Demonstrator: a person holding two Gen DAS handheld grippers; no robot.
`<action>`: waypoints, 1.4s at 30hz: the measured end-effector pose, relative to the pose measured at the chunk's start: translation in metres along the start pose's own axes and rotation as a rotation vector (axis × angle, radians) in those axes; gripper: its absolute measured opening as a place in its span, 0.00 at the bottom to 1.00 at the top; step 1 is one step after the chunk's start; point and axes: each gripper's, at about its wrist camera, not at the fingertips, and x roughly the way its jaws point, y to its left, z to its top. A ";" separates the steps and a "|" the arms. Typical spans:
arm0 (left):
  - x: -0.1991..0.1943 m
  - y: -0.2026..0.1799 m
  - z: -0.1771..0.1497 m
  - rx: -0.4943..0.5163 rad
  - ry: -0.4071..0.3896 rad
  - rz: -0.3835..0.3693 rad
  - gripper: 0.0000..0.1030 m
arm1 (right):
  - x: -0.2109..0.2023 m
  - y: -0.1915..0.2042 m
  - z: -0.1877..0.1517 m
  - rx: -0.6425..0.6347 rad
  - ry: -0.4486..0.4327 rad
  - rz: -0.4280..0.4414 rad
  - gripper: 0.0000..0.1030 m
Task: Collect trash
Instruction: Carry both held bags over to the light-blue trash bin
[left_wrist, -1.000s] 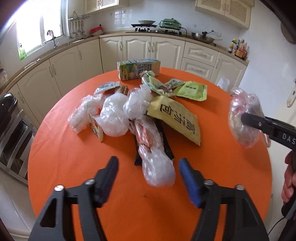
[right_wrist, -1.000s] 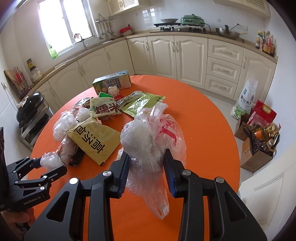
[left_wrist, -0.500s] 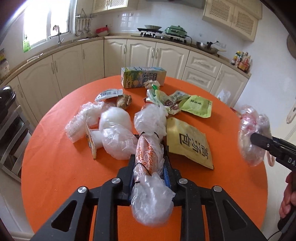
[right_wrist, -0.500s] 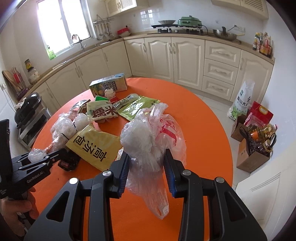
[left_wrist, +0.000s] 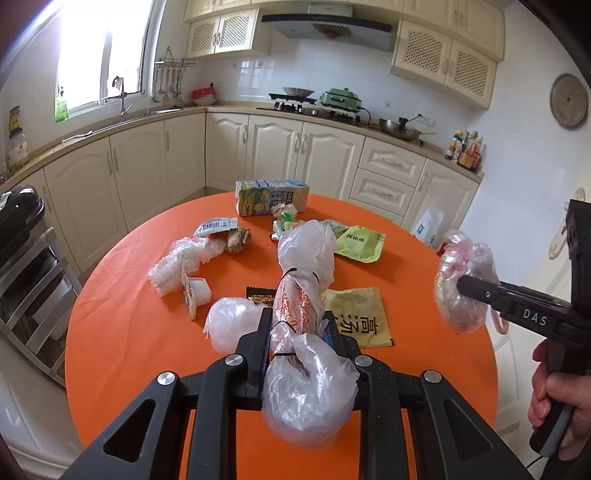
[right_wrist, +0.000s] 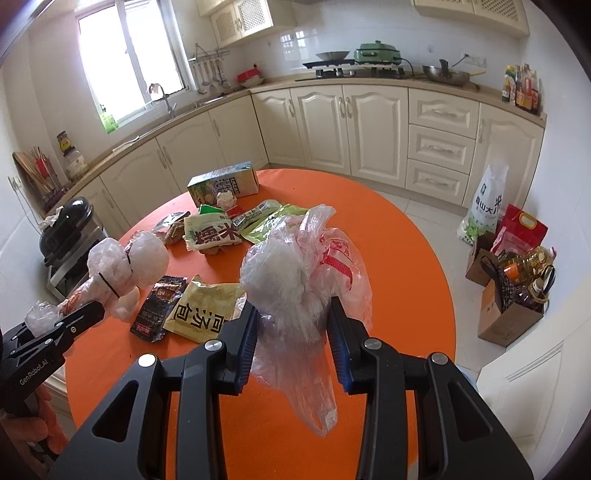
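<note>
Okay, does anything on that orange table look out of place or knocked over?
The juice carton lies on its side at the far edge of the orange table, among wrappers strewn loosely. A small white cup is tipped over near the clear plastic bags. No spill is visible.

"DAS" stands on the right claw (left_wrist: 460, 286), "GenRobot.AI" on the left claw (right_wrist: 98, 314).

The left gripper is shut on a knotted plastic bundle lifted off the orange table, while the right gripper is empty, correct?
Not quite. The right gripper isn't empty: the right wrist view shows it shut on a crumpled plastic bag. The rest holds: the left gripper holds the knotted plastic bundle above the orange table.
</note>
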 end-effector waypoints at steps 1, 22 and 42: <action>0.001 0.001 -0.001 -0.008 0.014 -0.012 0.20 | -0.001 0.000 0.000 0.001 0.000 0.004 0.35; -0.028 -0.020 -0.008 -0.015 -0.021 -0.068 0.19 | -0.027 -0.006 0.000 0.004 -0.050 0.010 0.35; 0.094 -0.249 0.037 0.318 0.167 -0.444 0.20 | -0.075 -0.264 -0.062 0.394 -0.003 -0.310 0.35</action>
